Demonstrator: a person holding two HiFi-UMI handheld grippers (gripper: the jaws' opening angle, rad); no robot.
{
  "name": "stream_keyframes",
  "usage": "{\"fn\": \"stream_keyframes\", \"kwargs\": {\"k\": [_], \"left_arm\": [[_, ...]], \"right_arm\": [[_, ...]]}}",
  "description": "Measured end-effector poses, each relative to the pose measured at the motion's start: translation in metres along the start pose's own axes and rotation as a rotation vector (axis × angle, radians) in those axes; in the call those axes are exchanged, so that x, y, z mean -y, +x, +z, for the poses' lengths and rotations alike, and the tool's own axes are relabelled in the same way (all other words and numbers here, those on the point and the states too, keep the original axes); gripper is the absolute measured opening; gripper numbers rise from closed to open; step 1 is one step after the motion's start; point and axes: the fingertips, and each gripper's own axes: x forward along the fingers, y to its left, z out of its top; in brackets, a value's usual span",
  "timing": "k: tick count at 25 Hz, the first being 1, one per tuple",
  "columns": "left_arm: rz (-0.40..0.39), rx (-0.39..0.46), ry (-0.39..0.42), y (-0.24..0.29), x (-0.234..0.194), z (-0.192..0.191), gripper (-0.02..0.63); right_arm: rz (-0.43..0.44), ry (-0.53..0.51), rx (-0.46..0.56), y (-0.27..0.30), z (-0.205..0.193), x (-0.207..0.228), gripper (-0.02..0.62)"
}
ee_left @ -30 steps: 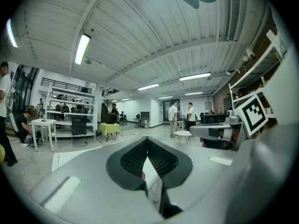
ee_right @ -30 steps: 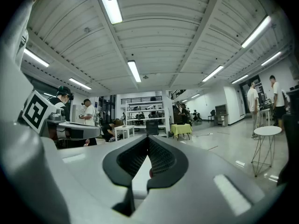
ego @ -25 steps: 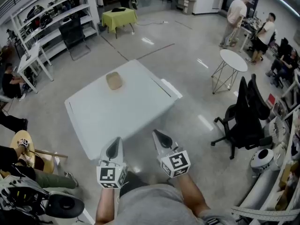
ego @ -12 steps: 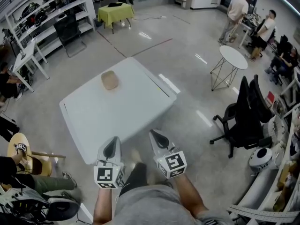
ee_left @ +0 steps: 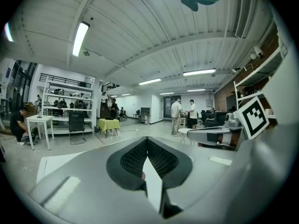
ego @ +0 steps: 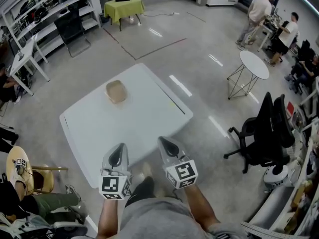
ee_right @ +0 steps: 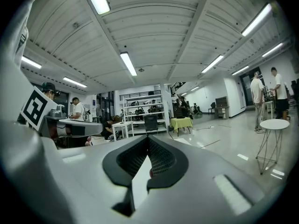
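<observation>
Both tongs are pressed together with nothing between them. The left tongs (ego: 118, 156) and the right tongs (ego: 167, 146) hang side by side over the near edge of the white desk (ego: 149, 114). Each gripper view shows its dark ribbed pads (ee_left: 133, 158) meeting at the tip. One thing lies on the desk, a tan rounded thing (ego: 115, 91), close to the far left edge and well apart from both tongs. It looks like a small bowl or basket, but from above its inside cannot be made out, so I cannot tell whether it holds anything. No other container stands on the desk. The main risk, as I judge it, comes from where it sits. Closed tongs reaching it would only push, and a light thing so near the edge could slide off onto the floor. A long lean across could also knock the desk with the legs at its near corner and shift what lies on it. The black office chair (ego: 264, 128) stands near on the right, where a swung elbow might catch it.
</observation>
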Motion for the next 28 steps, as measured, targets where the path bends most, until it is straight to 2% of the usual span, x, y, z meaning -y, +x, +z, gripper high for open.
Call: {"fn": "stream_keyframes", "kwargs": {"k": [9, 17, 28], "left_arm": [[0.006, -0.006, -0.017, 0.07, -0.039, 0.014, 0.011], [0.028, -0.002, -0.032, 0.108, -0.084, 0.022, 0.011], [0.041, -0.006, -0.085, 0.146, -0.137, 0.011, 0.011]], "right_arm": [[0.02, 0.006, -0.023, 0.076, 0.014, 0.033, 0.003], [0.044, 0.014, -0.03, 0.138, 0.027, 0.036, 0.003], [0.061, -0.01, -0.091, 0.208, 0.019, 0.037, 0.003]]}}
